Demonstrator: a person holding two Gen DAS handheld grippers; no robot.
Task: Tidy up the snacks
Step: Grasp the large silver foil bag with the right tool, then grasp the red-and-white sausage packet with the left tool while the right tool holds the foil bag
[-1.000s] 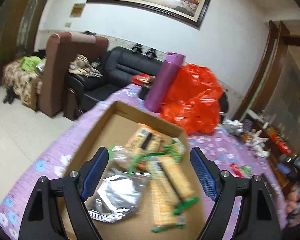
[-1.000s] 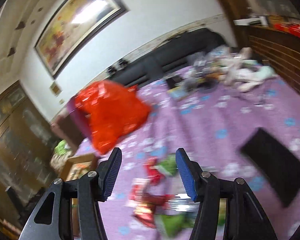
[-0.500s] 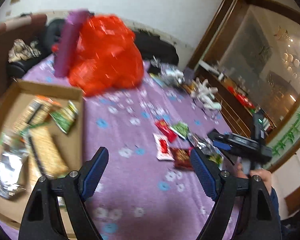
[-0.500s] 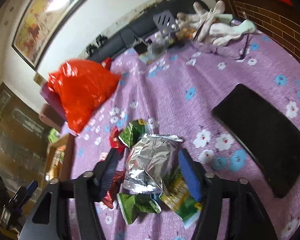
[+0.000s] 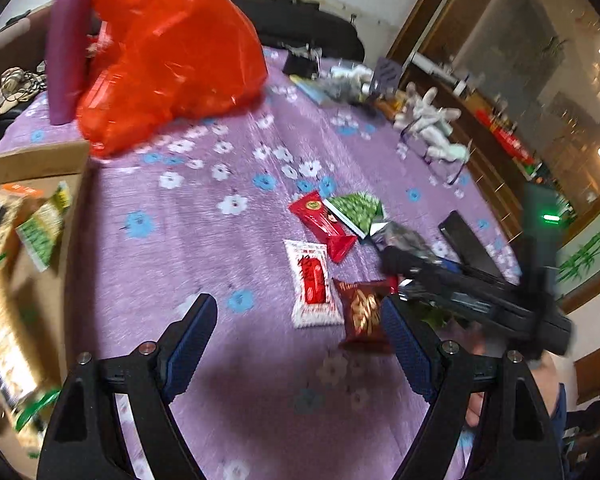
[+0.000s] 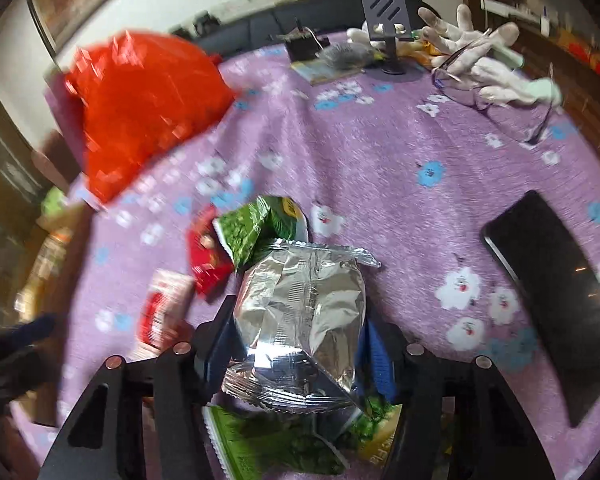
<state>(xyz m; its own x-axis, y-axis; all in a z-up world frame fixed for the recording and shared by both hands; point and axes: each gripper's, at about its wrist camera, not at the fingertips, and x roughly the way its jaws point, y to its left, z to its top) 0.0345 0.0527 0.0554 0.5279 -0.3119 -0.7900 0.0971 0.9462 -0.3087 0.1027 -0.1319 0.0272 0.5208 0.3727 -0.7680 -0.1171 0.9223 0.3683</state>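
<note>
My right gripper (image 6: 300,344) is shut on a silver foil snack bag (image 6: 304,320) above the purple flowered tablecloth (image 6: 380,160). A green packet (image 6: 260,226) and a red packet (image 6: 206,258) lie just beyond it, another green packet (image 6: 300,440) under it. My left gripper (image 5: 296,344) is open and empty above the cloth. Ahead of it lie a white-red packet (image 5: 312,284), a dark red packet (image 5: 362,312), a red packet (image 5: 324,224) and a green packet (image 5: 356,208). The cardboard box (image 5: 32,164) with several snacks sits at the left. The right gripper (image 5: 416,258) shows at right.
A red plastic bag (image 5: 168,52) and a purple roll (image 5: 70,44) stand at the back left. A black phone (image 6: 556,292) lies at the right. White gloves (image 6: 480,60), glasses (image 6: 500,108), a phone stand (image 6: 384,28) and clutter sit at the far edge.
My left gripper has swung right from over the box to over the loose packets. My right gripper has come down and closed on the silver bag.
</note>
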